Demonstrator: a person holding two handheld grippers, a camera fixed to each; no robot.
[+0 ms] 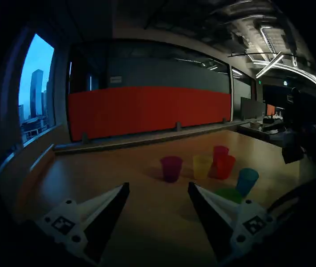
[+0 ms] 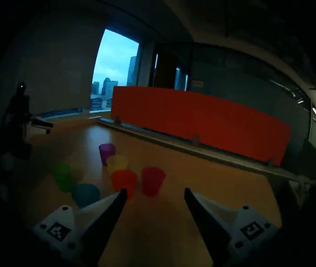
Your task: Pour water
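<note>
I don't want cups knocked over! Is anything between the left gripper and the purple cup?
Nothing visible. In the left gripper view, bare table lies between the open left gripper and the purple cup. The yellow cup stands beside it, off to the right, not in front.

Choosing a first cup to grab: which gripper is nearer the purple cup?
Left. The purple cup stands ahead of the left gripper, among the nearest cups; for the right gripper it is the farthest cup.
</note>
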